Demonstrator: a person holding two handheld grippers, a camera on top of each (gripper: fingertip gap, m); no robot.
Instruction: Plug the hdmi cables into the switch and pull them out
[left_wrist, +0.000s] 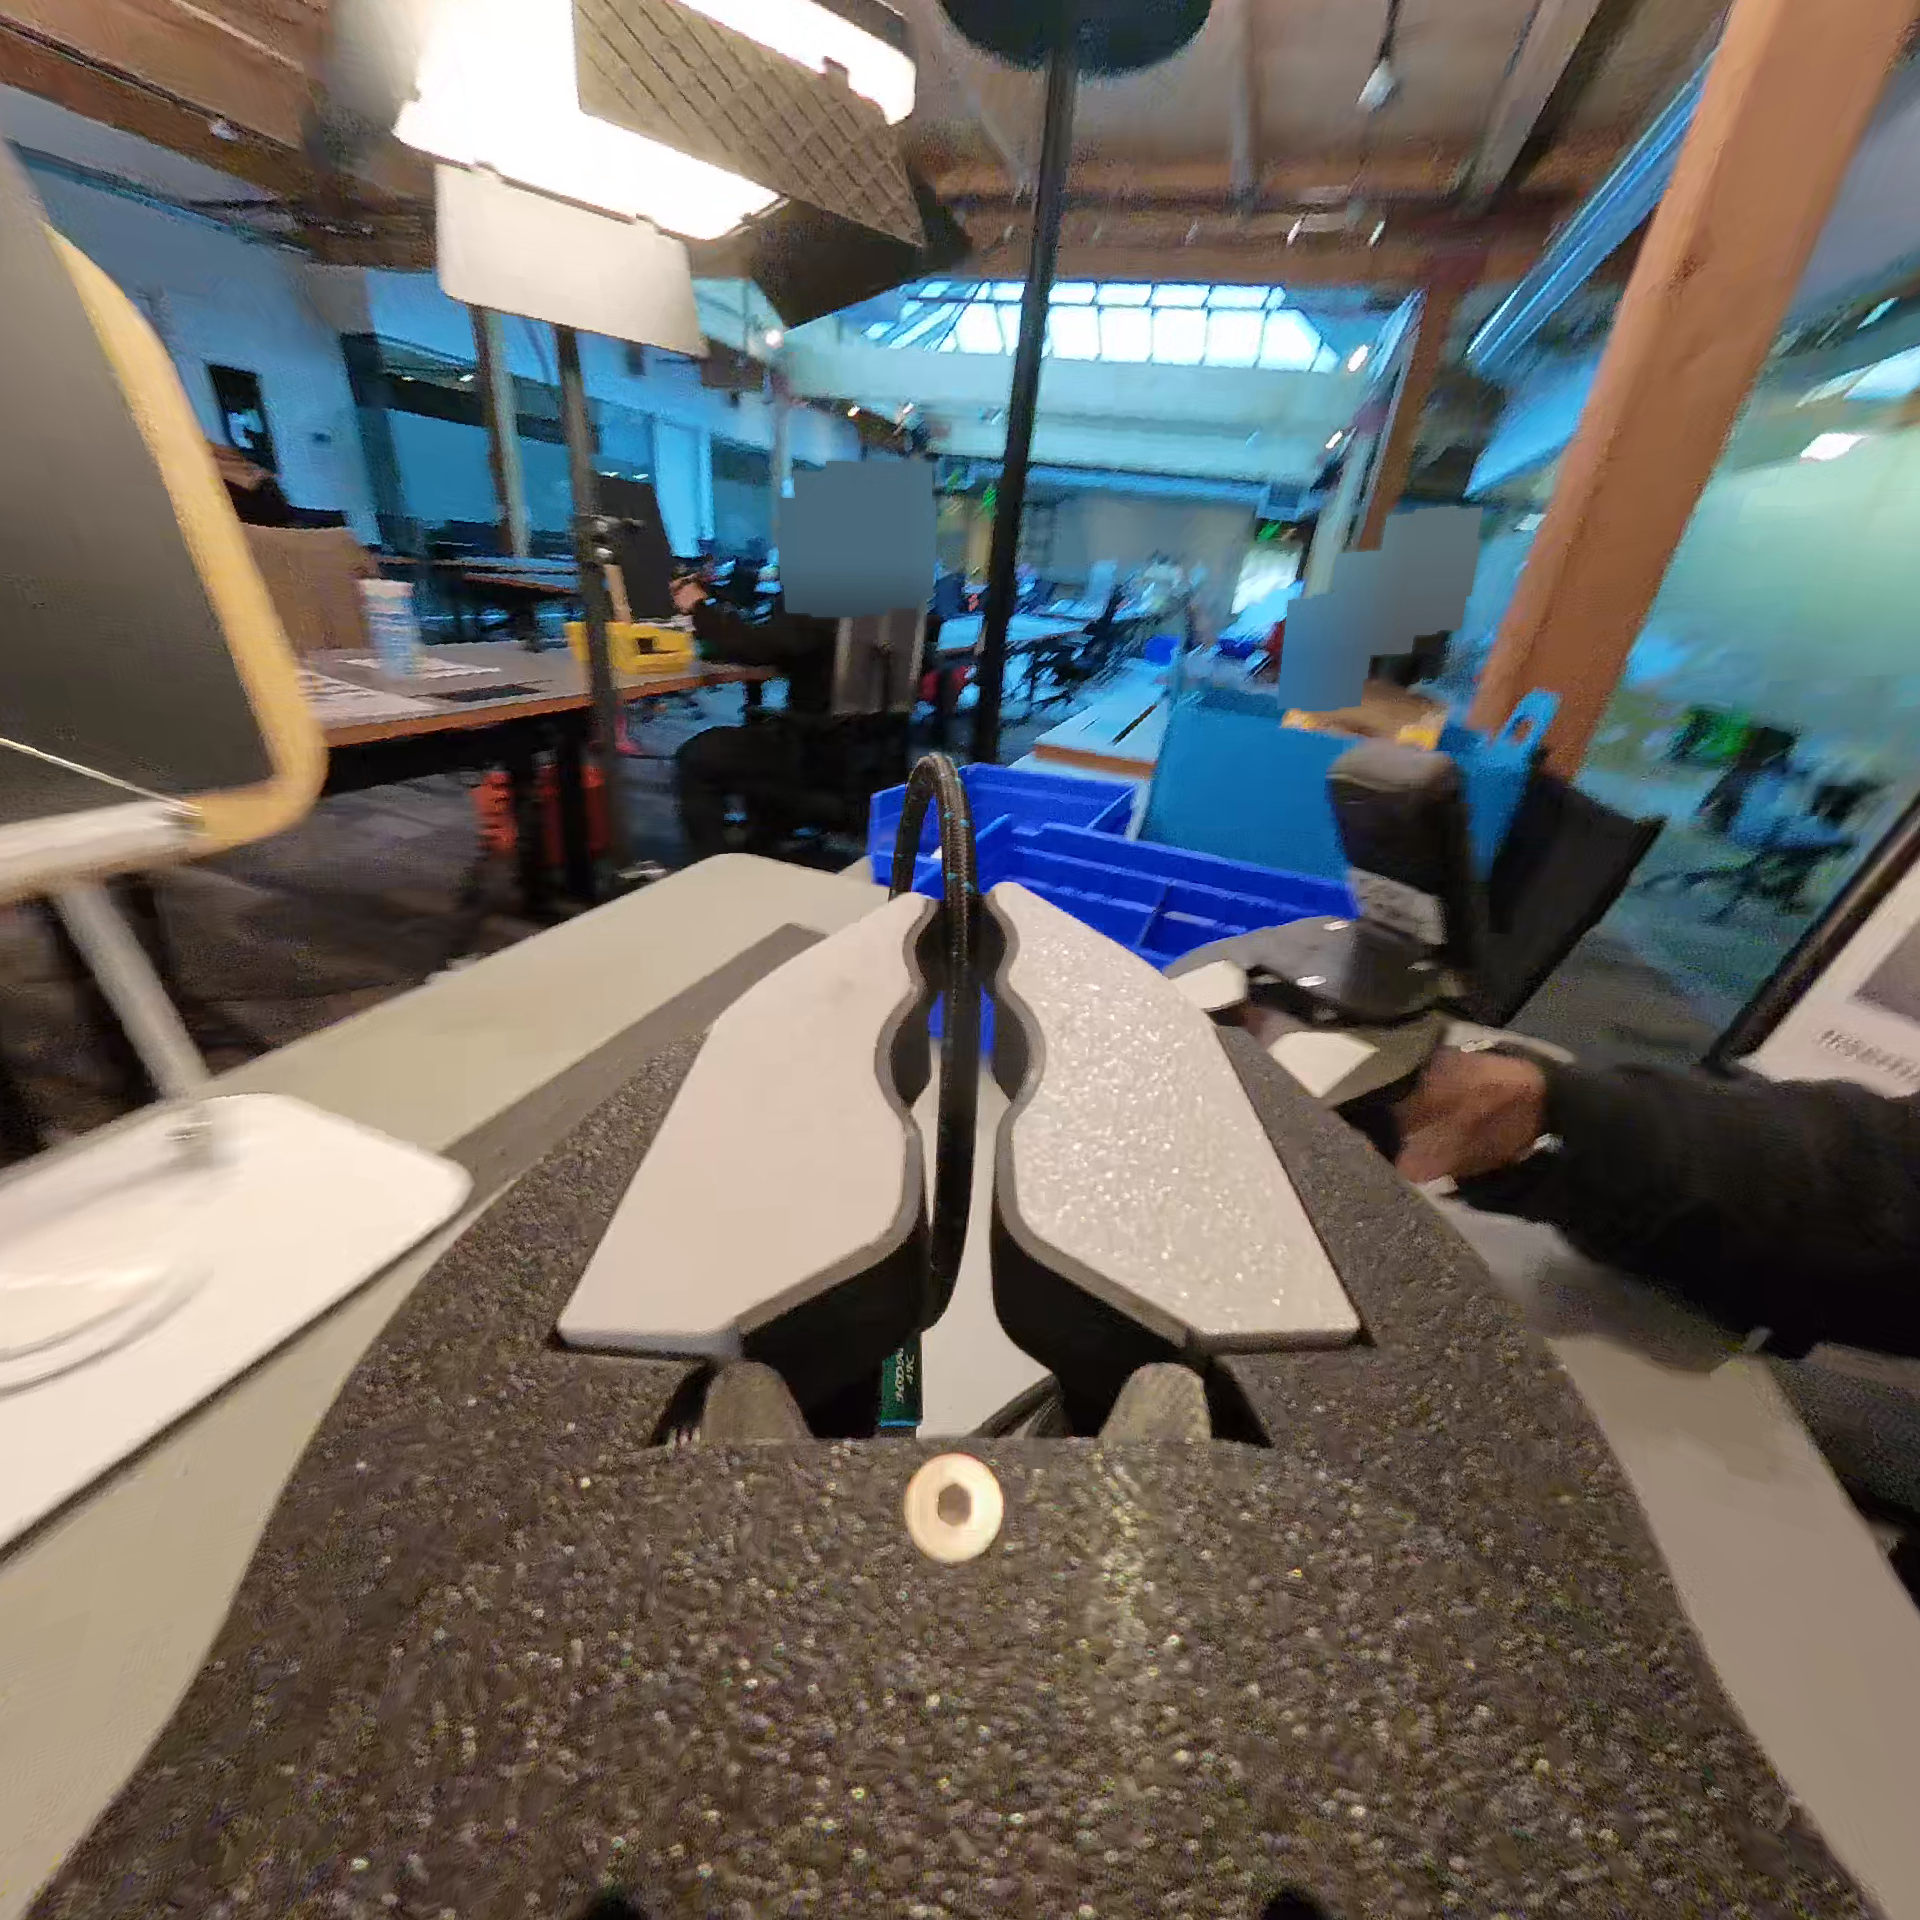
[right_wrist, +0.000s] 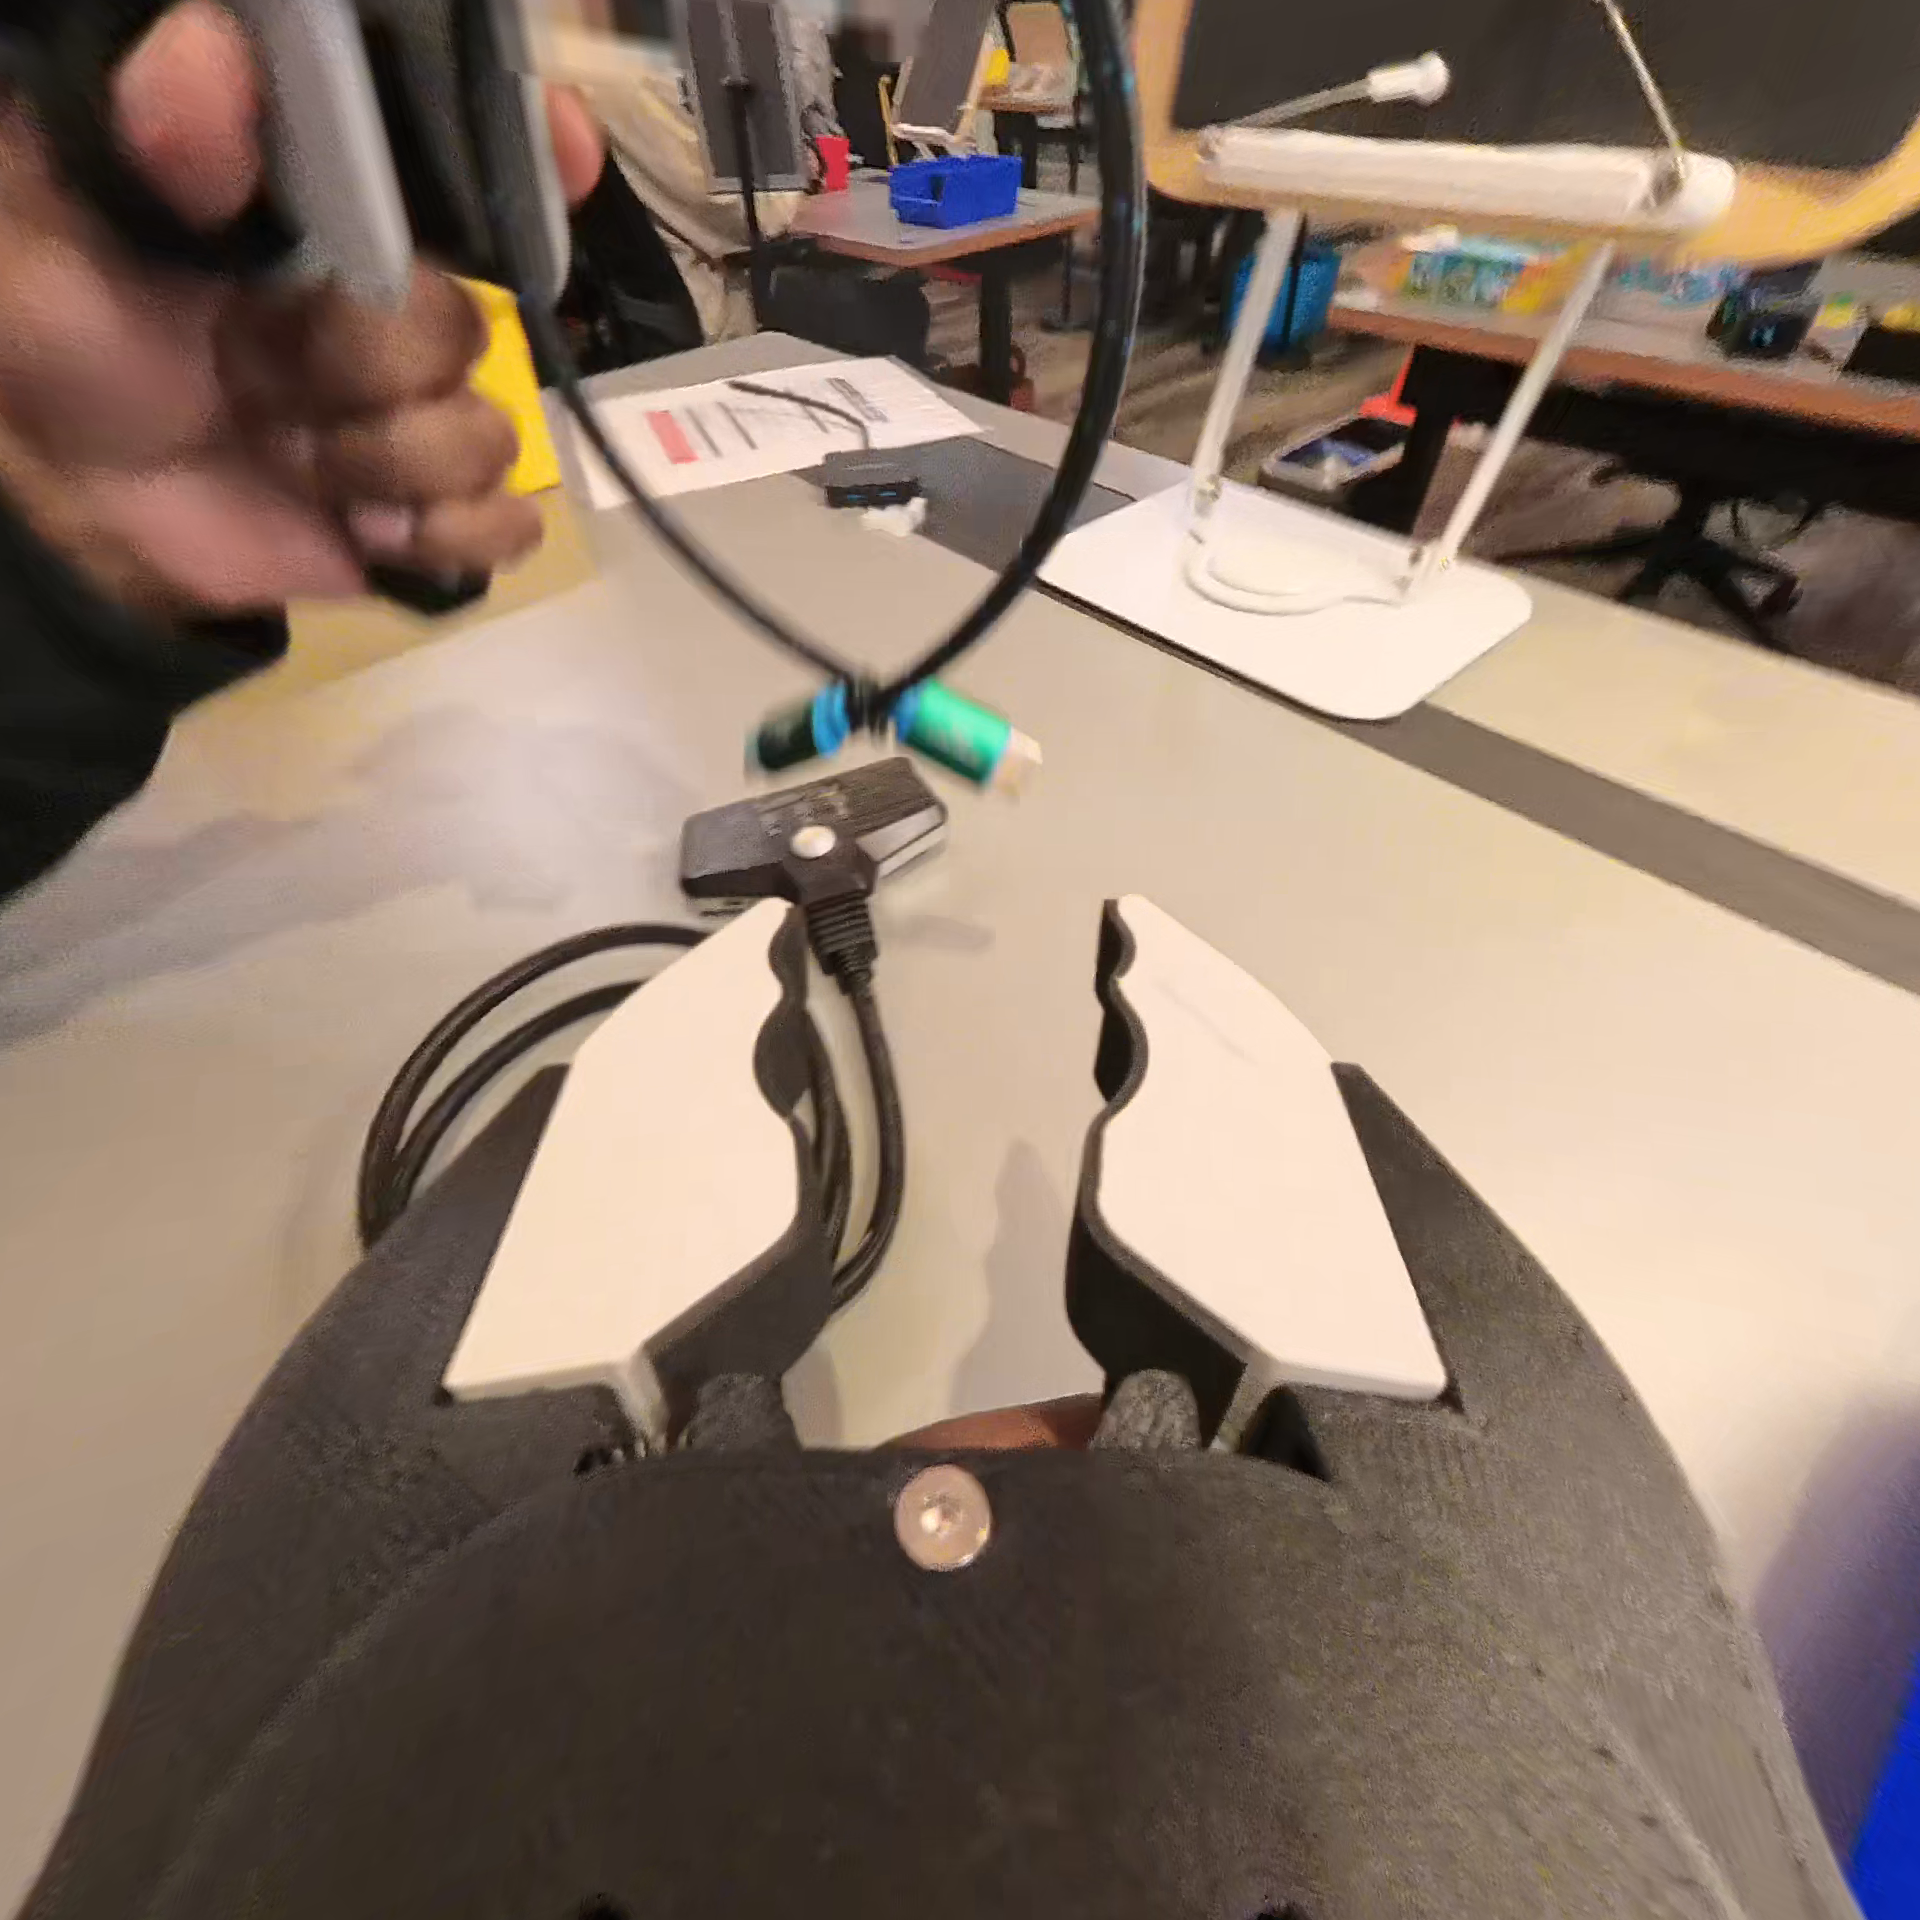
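My left gripper (left_wrist: 958, 920) is shut on a black braided HDMI cable (left_wrist: 951, 1049) that runs up between its fingers. In the right wrist view that cable (right_wrist: 1101, 416) hangs in a loop from the left gripper's grey fingers (right_wrist: 343, 156) at the top left. Its two green plugs (right_wrist: 940, 727) dangle, blurred, just above the black switch (right_wrist: 821, 826). The switch lies flat on the grey table (right_wrist: 1351, 935), and its own black lead (right_wrist: 868, 1023) coils back under my left finger. My right gripper (right_wrist: 940, 920) is open and empty, just short of the switch.
A white stand (right_wrist: 1299, 613) with a flat base sits right of the switch. A printed sheet (right_wrist: 779, 416) and a small black hub (right_wrist: 873, 483) lie farther back. Blue bins (left_wrist: 1101, 883) stand past the table edge. A dark strip (right_wrist: 1662, 831) crosses the table. The tips of one gripper are about 15 cm away from the tips of the other. To the black switch (right_wrist: 821, 826): right tips about 15 cm, left tips about 20 cm.
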